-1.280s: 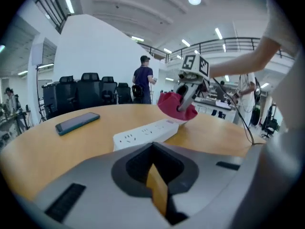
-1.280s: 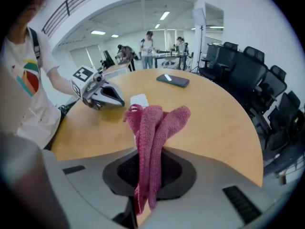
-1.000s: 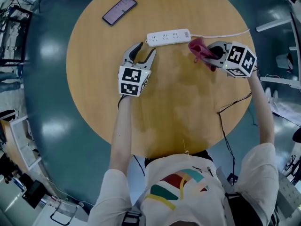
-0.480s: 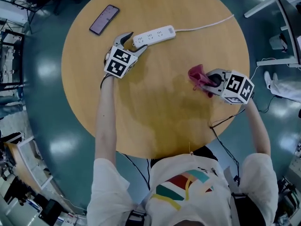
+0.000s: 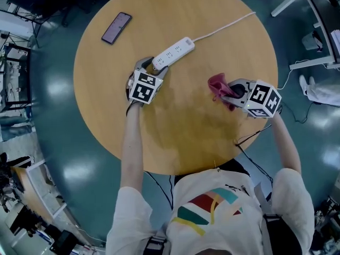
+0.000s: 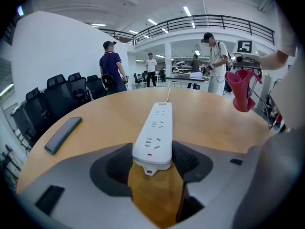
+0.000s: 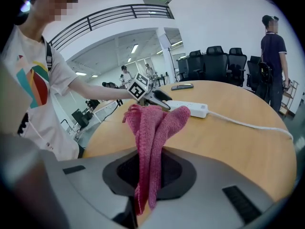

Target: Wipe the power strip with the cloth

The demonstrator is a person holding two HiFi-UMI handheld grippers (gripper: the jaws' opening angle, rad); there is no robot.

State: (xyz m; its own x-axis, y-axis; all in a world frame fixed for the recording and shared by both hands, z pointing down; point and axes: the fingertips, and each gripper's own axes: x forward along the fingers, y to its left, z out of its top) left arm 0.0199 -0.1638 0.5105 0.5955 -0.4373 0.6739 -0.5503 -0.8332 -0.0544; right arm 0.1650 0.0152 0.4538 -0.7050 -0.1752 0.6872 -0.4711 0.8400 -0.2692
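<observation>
A white power strip (image 5: 173, 52) lies slanted on the round wooden table (image 5: 180, 126), its cord (image 5: 223, 26) running off to the far right. My left gripper (image 5: 154, 64) has the strip's near end (image 6: 155, 132) between its jaws. They are closing, and the pads meet the strip's sides. My right gripper (image 5: 228, 92) is shut on a bunched pink cloth (image 5: 217, 84), held above the table well to the right of the strip. In the right gripper view the cloth (image 7: 152, 123) hangs up out of the jaws, with the strip (image 7: 190, 109) beyond it.
A dark phone (image 5: 116, 27) lies on the table's far left, beyond the strip. Black cables hang off the table's near right edge (image 5: 249, 132). Office chairs (image 6: 66, 92) and several standing people (image 6: 112, 66) are in the room around the table.
My left gripper has gone from beside the strip to straddling its near end, and the strip now lies more slanted. My right gripper has drawn the cloth away from the strip to the right.
</observation>
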